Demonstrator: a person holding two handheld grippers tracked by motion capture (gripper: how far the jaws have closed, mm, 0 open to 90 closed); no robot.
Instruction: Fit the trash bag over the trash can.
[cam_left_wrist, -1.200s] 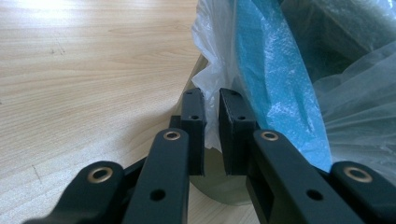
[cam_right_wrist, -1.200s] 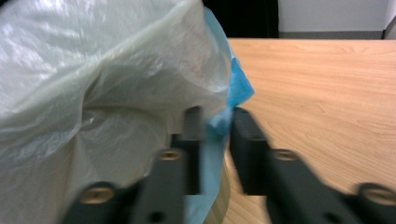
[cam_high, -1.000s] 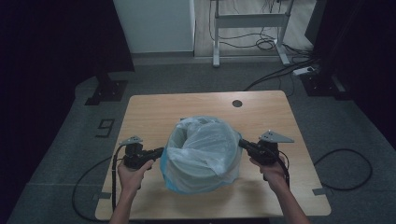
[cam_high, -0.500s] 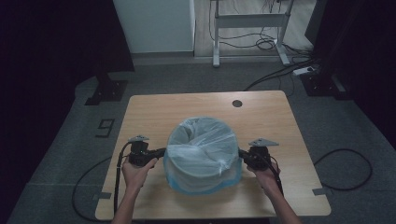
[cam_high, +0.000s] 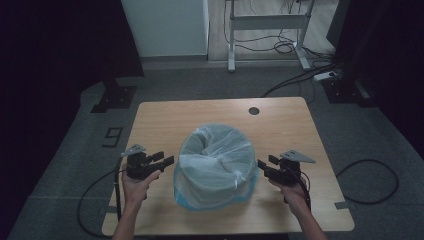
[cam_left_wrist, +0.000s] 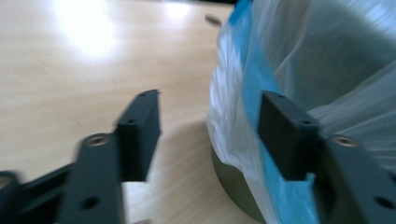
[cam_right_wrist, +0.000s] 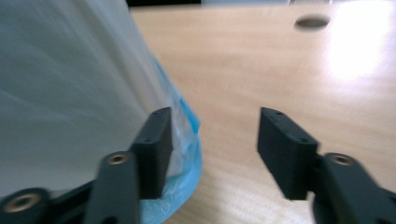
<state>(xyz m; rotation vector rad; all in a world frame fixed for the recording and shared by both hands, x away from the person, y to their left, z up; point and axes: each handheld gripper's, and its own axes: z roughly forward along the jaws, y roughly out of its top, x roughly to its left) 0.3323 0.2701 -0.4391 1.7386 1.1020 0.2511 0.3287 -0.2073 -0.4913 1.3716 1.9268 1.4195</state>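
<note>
Black jaws of your left gripper (cam_high: 167, 160) stood apart, having just been opening, with nothing pinched between them; they sat just beside the left flank of the bin (cam_high: 216, 167). In the left gripper view, one jaw lay against the blue-edged bag (cam_left_wrist: 247, 93) without clamping it. Your right gripper (cam_high: 261, 166) had likewise just spread its jaws, empty, at the bin's right flank, near the bag's blue hem (cam_right_wrist: 189, 140). The bag was draped over the bin's rim, and the bin stood on the wooden table (cam_high: 165, 120), nearer your edge, between both grippers.
</note>
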